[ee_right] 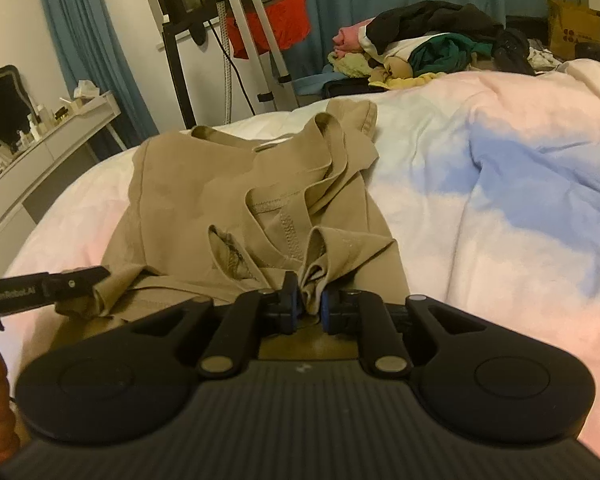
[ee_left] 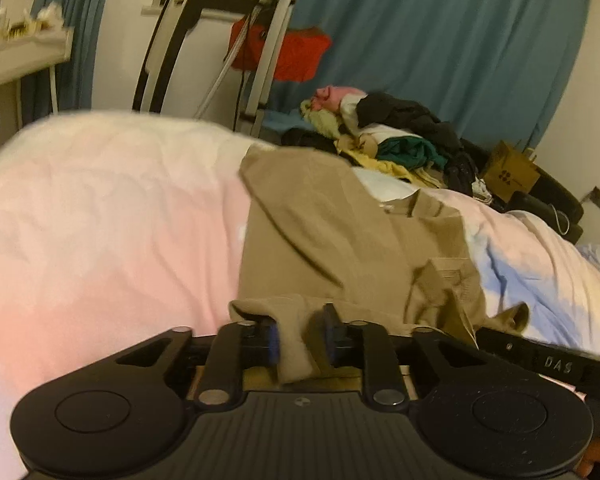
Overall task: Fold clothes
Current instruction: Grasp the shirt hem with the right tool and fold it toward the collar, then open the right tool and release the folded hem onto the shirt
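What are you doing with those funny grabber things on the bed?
A person is folding clothes with a tool in each hand. A tan garment lies on the bed, already partly doubled over. The left tool and right tool are both at its near edge, with tan cloth bunched between their fingers. The left one's fingers stand apart around the cloth. A pile of other clothes waits at the far side.

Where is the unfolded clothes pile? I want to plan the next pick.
In both wrist views the clothes pile lies at the bed's far edge, beyond the tan garment, before the blue curtain.
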Demonstrator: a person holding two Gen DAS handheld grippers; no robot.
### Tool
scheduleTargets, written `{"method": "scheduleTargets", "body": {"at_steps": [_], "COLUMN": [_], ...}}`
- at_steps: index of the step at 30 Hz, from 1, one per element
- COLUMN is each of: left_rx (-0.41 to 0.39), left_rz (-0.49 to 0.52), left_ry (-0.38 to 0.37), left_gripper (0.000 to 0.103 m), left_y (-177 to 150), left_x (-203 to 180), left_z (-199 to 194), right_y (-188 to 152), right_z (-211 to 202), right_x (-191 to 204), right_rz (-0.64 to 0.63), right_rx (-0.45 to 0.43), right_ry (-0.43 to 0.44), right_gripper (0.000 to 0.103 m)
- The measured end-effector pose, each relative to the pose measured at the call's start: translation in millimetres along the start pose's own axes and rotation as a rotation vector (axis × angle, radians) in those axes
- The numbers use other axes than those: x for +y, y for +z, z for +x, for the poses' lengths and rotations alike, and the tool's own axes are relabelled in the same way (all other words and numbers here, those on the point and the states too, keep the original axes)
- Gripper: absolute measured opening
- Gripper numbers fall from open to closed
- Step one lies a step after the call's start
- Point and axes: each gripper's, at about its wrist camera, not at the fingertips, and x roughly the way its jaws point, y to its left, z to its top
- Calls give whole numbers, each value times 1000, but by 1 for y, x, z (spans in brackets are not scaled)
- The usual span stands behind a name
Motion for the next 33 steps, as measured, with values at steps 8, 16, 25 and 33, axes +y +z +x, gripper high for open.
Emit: {"method": "scheduleTargets", "body": {"at_steps": [8,16,25,33], "left_rx": [-115,-134,59,322], "left_rz": [99,90,-94,-577], "left_ry": [51,-3,-89,-223], "left_gripper": [90,97,97,76], "left_y": [-10,-30,-70,-102], "left_x": [-32,-43,-24,37], "left_z": [-79,-142,-144,-77], "right_y": [10,-9,-30,-45], "right_z": [-79,-139,-164,-158], "right_x": [12,27,42,38], "right_rz": [-18,-49,-81,-8], "right_rx": [-166,-239,-267,-176], "right_ry": [11,6,-4,6], "right_gripper": [92,95,95,95]}}
